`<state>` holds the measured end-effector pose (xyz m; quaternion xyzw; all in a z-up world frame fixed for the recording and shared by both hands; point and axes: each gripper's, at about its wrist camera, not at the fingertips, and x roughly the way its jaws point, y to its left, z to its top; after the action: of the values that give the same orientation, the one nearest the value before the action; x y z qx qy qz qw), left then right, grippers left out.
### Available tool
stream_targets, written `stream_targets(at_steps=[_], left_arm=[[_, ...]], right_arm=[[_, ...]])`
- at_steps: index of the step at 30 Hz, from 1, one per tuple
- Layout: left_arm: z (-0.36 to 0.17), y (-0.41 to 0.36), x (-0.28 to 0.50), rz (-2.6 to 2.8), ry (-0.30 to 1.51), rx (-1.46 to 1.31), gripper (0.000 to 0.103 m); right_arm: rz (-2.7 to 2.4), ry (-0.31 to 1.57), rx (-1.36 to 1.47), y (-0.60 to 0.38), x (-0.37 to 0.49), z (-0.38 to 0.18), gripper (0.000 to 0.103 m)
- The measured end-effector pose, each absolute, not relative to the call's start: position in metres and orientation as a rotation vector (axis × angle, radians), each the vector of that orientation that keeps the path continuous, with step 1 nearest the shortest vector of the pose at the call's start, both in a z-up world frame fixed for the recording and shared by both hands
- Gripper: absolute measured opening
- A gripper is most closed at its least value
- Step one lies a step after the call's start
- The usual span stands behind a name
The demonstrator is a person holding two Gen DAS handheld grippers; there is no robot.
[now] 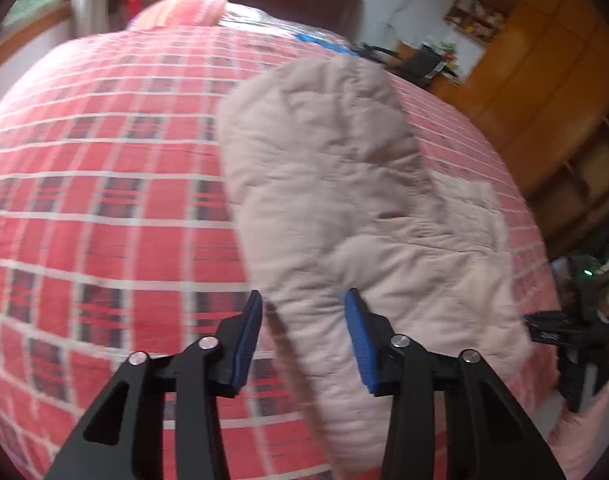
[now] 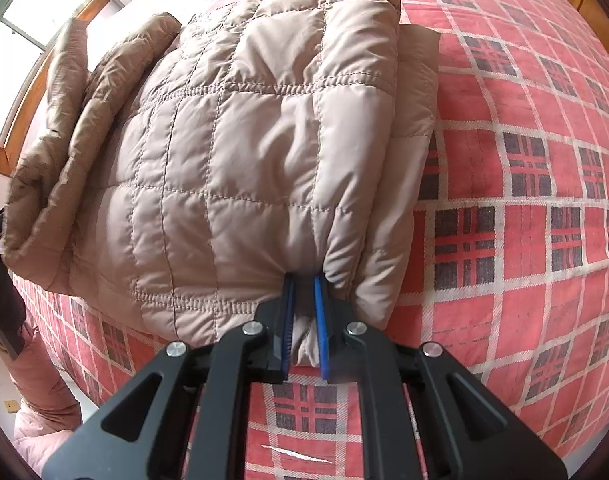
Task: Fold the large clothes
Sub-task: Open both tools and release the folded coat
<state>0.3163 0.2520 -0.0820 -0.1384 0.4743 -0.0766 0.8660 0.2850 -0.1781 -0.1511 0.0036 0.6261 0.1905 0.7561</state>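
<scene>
**One quilted jacket on the plaid bed, right claw pinching its hem**

Nearest in the right wrist view, the right gripper (image 2: 303,308) has its two blue-padded fingers drawn close together with a bunched fold of fabric clamped between them. That fabric is the near edge of the jacket (image 2: 240,152), a single puffy, beige-pink garment stitched in a square quilted grid. It lies on the bed, folded over on itself into a thick bundle, with a smooth unquilted layer showing along its right side and a rumpled sleeve or collar part lying along its left edge, toward the window (image 2: 28,32).

In the left wrist view, which is blurred, the left gripper (image 1: 304,320) stands with its fingers spread wide apart. A rounded edge of the jacket (image 1: 344,184) sits in the gap between them; whether either pad touches the cloth cannot be told. At the far right of this view the other gripper shows as a dark shape at the jacket's edge.

Under everything lies the bed cover (image 2: 524,184), red plaid with white lines and dark checked squares. Farther off, a pink pillow (image 1: 184,10) rests at the head of the bed. Beyond that, wooden cabinets (image 1: 544,60) line the wall, with an open shelf (image 1: 474,16) holding small items too blurred to count.
</scene>
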Motion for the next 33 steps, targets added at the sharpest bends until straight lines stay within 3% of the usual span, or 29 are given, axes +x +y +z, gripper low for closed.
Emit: stream_targets(at_steps=[23,33], left_arm=[[-0.098,0.218,0.322,-0.124,0.990,-0.168,0.041],[-0.099,0.220,0.325,-0.122,1.009,-0.172,0.042]], right_arm=[[0.473,1.315,-0.018,-0.142,0.271,-0.109,0.016],[0.667,1.344,-0.030,-0.076,0.256,-0.085,0.031]])
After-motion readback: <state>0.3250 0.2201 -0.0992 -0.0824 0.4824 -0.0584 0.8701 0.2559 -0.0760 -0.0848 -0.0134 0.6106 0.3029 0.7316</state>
